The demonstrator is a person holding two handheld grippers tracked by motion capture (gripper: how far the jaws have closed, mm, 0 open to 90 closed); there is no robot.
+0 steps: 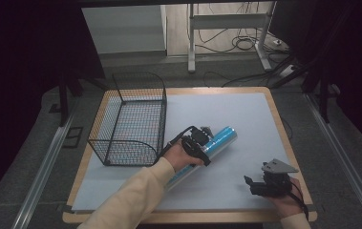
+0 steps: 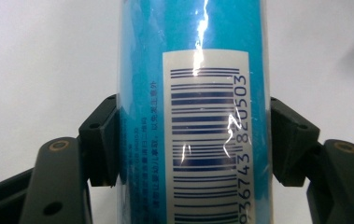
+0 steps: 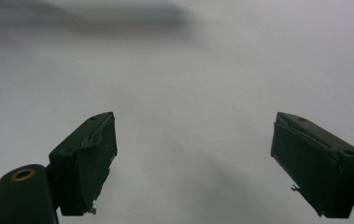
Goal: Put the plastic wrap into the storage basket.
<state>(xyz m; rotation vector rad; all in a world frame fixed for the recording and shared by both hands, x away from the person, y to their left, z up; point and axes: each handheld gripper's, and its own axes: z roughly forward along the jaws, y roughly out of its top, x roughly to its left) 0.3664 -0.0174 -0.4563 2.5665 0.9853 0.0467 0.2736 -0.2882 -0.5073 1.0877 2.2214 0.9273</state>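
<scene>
Left gripper (image 2: 193, 140) clamps blue tube (image 2: 193, 46) — squarely between pads.

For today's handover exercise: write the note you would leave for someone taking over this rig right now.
Left hand-held gripper: shut on the blue tube, both pads pressed to its sides, barcode label facing the camera.
Right hand-held gripper: open, holding nothing, near the front right of the table.
Wire basket: back left on the white mat, nothing visible inside.
Done: tube gripped.
Left, probably: carry the tube into the basket and release it.
</scene>
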